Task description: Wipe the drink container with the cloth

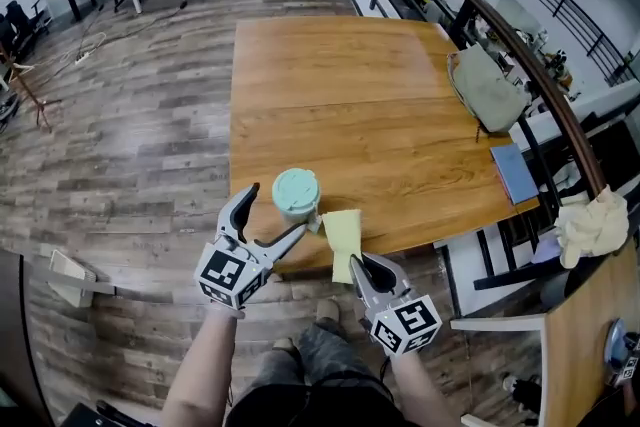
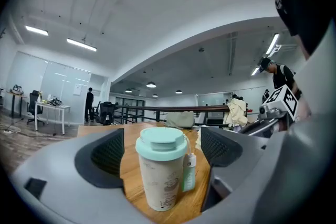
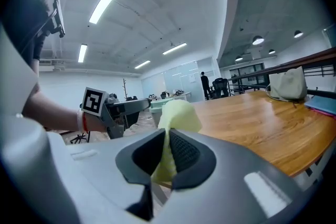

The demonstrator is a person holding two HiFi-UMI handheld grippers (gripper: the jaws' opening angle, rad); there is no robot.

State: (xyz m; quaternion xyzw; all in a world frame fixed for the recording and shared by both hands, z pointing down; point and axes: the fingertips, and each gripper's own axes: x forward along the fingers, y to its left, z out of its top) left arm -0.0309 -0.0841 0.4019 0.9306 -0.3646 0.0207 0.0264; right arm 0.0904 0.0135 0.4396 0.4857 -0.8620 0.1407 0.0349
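Wiping seems not yet under way. In the head view the cup (image 1: 296, 193) stands upright near the tabletop's (image 1: 340, 85) near edge. The left gripper (image 1: 279, 207) straddles it, and the right gripper (image 1: 358, 265) holds the cloth (image 1: 343, 241) just beside it, hanging over that edge. Beyond is broad bare wood, with a bag (image 1: 487, 90) well apart by the railing. In the left gripper view the fingers (image 2: 107, 152) are spread wide, with the cup between them and untouched. In the right gripper view the fingers are clamped on the cloth, so every pass over the cup is likely left to do.
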